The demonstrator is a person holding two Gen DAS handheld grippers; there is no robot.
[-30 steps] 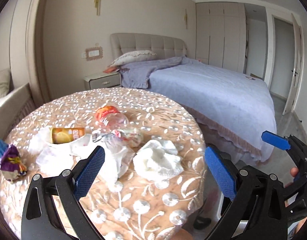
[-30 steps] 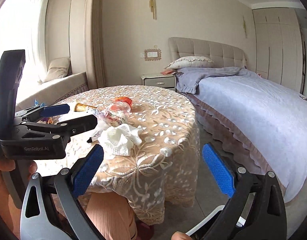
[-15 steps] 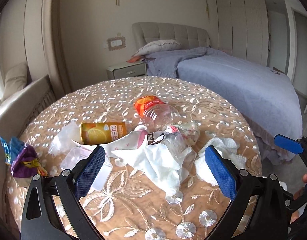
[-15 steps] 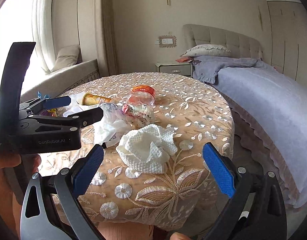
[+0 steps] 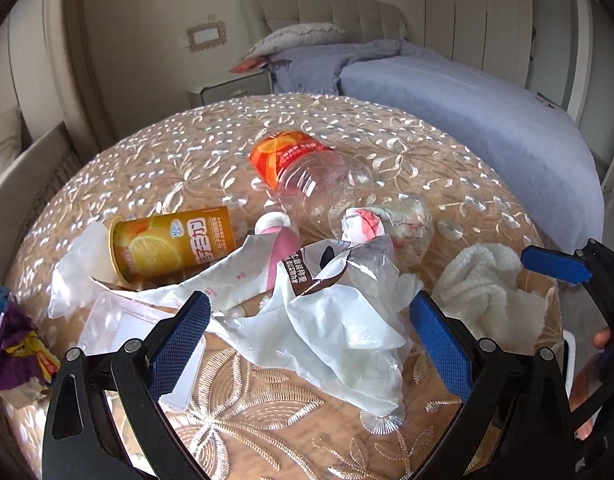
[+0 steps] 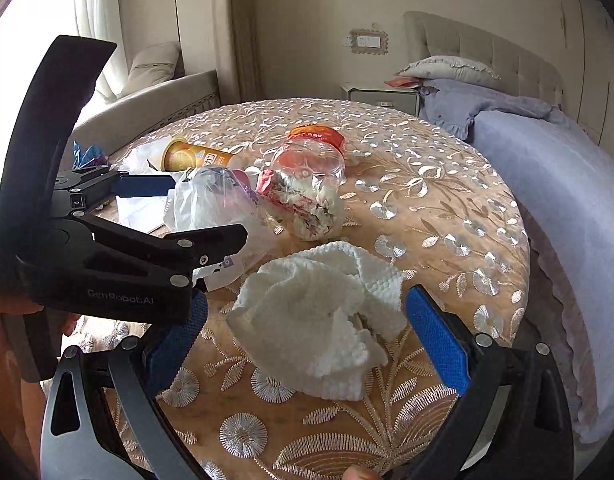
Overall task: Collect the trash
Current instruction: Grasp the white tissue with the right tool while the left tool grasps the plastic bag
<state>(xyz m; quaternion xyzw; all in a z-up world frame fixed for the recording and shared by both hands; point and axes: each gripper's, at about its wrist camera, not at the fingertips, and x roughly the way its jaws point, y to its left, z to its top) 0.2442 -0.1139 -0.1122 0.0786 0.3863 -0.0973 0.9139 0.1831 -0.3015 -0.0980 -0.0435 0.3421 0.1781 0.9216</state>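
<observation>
**Two grabs lined up: wrapper left, tissue right**

Your left gripper (image 5: 307, 340) has its jaws spread wide and empty, straddling the crumpled white plastic wrapper (image 5: 339, 320) at the near side of the desk (image 5: 267, 420). Your right gripper (image 6: 303, 340) is likewise spread and empty, framing the wadded white tissue (image 6: 319, 312) just beside that wrapper.

Both targets are soft and loose, so I'd lower each tool until the pads flank the thickest bunch, then close slowly; a shallow pinch would likely catch only a flap. Keep the tips off the embroidered cloth so you don't snag it.

Behind the wrapper lie a pink tube (image 5: 279, 240), an orange can (image 5: 175, 244) on its side, and a clear bottle (image 5: 307, 176) with an orange label. A purple snack bag (image 5: 15, 348) sits at the far left edge. Beyond the desk is the bed (image 5: 467, 112). No bin is clearly in view.
</observation>
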